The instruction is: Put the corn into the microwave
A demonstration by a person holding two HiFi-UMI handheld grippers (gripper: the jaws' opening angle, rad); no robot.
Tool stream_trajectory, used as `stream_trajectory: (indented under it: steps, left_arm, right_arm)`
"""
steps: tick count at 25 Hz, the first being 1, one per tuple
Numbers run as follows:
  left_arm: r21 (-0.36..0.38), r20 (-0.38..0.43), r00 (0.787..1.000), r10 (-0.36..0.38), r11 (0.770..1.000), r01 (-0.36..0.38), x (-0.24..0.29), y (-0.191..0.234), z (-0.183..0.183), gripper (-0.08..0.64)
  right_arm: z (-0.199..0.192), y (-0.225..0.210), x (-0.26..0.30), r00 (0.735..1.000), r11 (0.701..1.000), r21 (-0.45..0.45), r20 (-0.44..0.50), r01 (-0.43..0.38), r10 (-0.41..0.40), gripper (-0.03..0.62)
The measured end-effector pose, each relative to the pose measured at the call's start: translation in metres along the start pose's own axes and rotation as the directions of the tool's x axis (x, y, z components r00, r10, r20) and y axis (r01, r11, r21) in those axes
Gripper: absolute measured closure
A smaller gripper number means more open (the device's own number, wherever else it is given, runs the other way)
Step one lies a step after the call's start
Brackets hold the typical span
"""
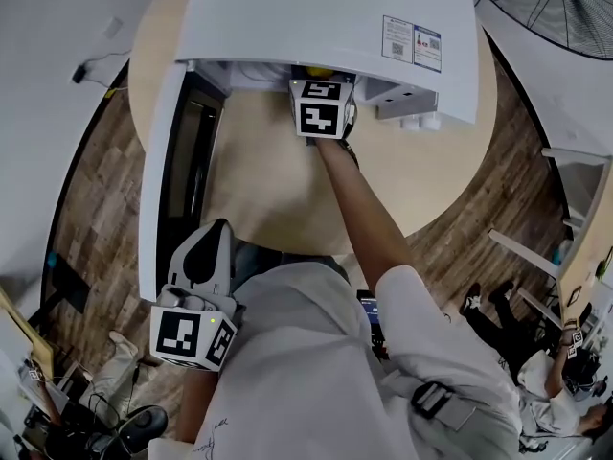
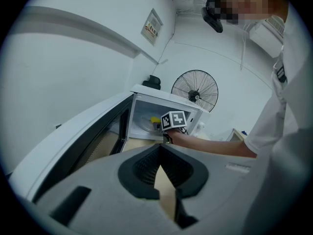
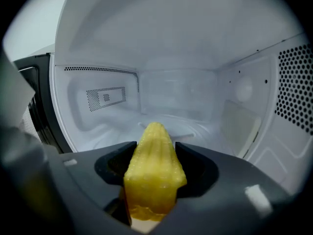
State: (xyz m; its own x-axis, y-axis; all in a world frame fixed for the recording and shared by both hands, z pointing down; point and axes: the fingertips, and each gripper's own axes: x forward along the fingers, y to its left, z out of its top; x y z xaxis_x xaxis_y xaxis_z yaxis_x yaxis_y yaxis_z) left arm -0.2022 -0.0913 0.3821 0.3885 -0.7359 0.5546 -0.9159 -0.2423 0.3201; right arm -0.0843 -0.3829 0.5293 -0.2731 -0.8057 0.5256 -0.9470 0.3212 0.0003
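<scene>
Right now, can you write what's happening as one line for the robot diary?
right gripper: shut on corn, reaching into microwave | left gripper: shut, empty, away from microwave | door: open | corn: not yet released

You stand on a floor (image 1: 91,199) of dark wooden planks, facing a round table (image 1: 268,175) with a pale wood top. A big standing fan (image 1: 560,8) with a wire cage sits beyond the table's far right edge. The walls (image 2: 63,58) are plain white, and a small notice (image 2: 152,27) hangs high on one. The light is even and cool.
</scene>
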Motion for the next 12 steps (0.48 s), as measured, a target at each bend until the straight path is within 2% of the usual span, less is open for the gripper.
stream_trajectory:
  steps: [12]
  left_arm:
    - [0.007,-0.014,1.000,-0.006,1.000,0.006,-0.0007,0.0017,-0.0032,0.568]
  right_arm:
    - [0.0008,-0.0026,0.0086,0.997,0.986,-0.145,-0.004,0.077,-0.078,0.331]
